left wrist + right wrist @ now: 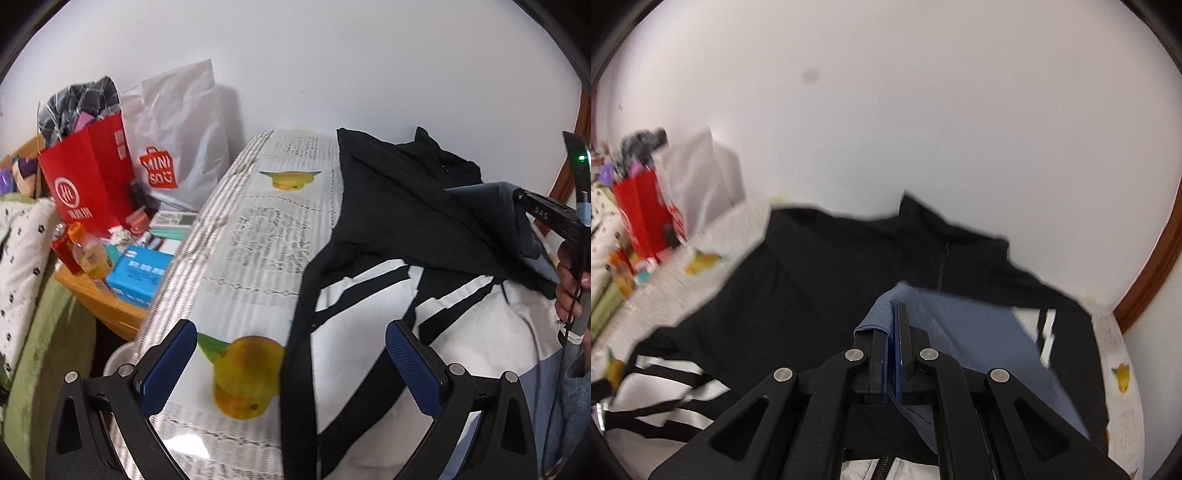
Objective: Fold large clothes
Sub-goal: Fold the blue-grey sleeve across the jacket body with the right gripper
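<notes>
A black, white and blue zip jacket lies on a table covered with a fruit-print cloth. My left gripper is open and empty, above the jacket's lower left side. My right gripper is shut on the jacket's blue part and holds it lifted over the black upper body. The right gripper also shows at the right edge of the left wrist view, pinching the blue fabric. The collar lies near the wall.
To the left stands a wooden side table with a red paper bag, a white Miniso bag, a blue box and bottles. A green bed is far left. A white wall is behind; a wooden frame stands right.
</notes>
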A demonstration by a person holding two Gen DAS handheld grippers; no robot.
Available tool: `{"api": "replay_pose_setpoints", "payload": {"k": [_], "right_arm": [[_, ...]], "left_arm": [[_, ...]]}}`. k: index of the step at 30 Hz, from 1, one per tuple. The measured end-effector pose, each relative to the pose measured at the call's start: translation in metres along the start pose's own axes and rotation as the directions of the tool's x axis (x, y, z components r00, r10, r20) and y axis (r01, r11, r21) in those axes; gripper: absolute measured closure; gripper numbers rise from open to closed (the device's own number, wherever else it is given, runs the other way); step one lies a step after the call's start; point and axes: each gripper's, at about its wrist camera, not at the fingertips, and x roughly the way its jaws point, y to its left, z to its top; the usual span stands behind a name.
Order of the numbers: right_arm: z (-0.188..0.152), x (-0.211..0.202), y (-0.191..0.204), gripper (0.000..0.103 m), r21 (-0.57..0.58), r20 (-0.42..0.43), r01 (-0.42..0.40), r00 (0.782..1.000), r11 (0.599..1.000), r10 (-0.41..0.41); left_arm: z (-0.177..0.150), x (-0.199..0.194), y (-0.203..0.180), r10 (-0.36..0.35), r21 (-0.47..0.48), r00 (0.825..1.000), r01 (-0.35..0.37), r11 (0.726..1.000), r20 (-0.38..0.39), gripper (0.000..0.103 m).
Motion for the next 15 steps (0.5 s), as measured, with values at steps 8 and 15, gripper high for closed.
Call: {"api": "replay_pose_setpoints", "payload": {"k": [8, 15], "right_arm": [[-0.03, 0.007, -0.024, 0.02, 0.061, -0.07, -0.049, 0.996, 0.997, 0.054], [-0.058, -0.046, -0.07, 0.019, 0.16, -0.085, -0.091, 0.991, 0.983, 0.105]], "left_arm": [[0.005, -0.003, -0.018, -0.02, 0.044, 1.0, 0.02, 0.999, -0.012, 0.001], [0.017, -0.017, -0.063, -0.052, 0.117, 0.999, 0.05, 0.992, 0.012, 0.001]]}}
